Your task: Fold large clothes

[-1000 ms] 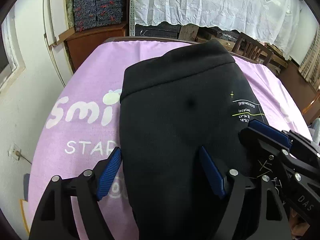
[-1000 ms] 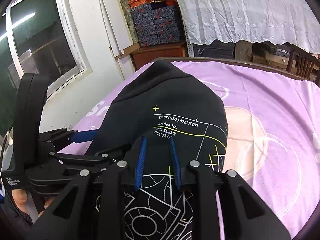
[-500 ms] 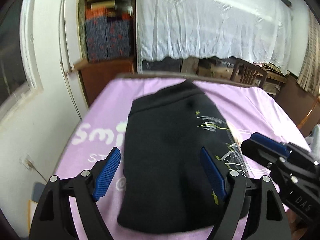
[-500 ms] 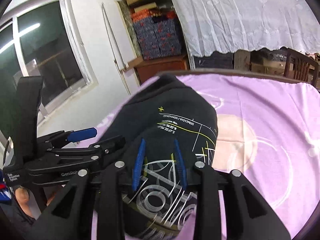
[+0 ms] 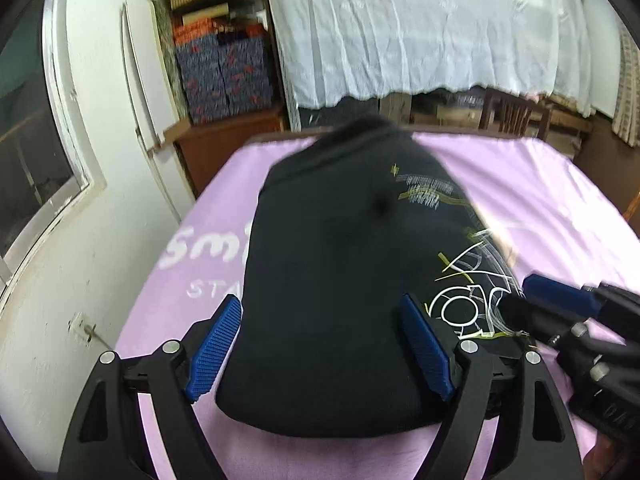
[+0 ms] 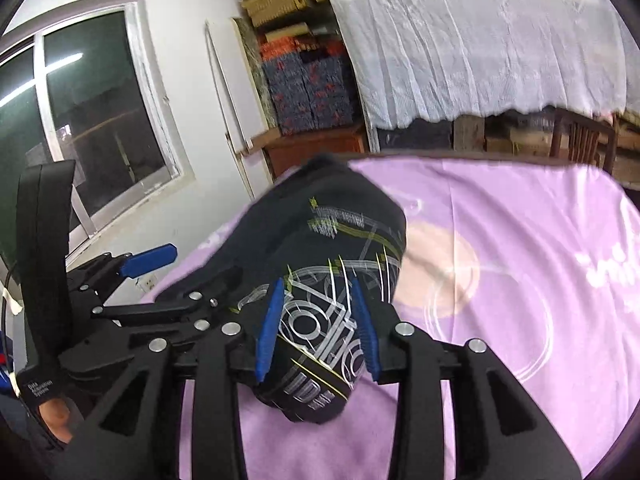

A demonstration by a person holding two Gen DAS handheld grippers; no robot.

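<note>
A black folded garment (image 5: 332, 280) with a white and yellow print lies on the purple bedsheet (image 5: 540, 200), its near fold rounded. My left gripper (image 5: 320, 348) hovers over the near end, wide open, and neither pad touches the cloth. In the right wrist view the garment's printed corner (image 6: 320, 328) shows between the blue pads of my right gripper (image 6: 318, 328). Its jaws are opening and the pads stand off the fabric. The right gripper (image 5: 560, 304) also shows at the right edge of the left wrist view. The left gripper (image 6: 148, 260) appears at the left of the right wrist view.
The bedsheet (image 6: 520, 240) stretches wide to the right of the garment. A white wall (image 5: 100, 260) and a window (image 6: 100, 120) run close along the left. A wooden cabinet (image 5: 224, 140) with stacked boxes, a white lace cloth (image 5: 420, 28) and a wooden chair (image 6: 580, 136) stand beyond the far edge.
Both grippers have drawn back toward the near edge and risen a little, so the garment's near fold now shows. The right jaws have widened off the printed corner.
</note>
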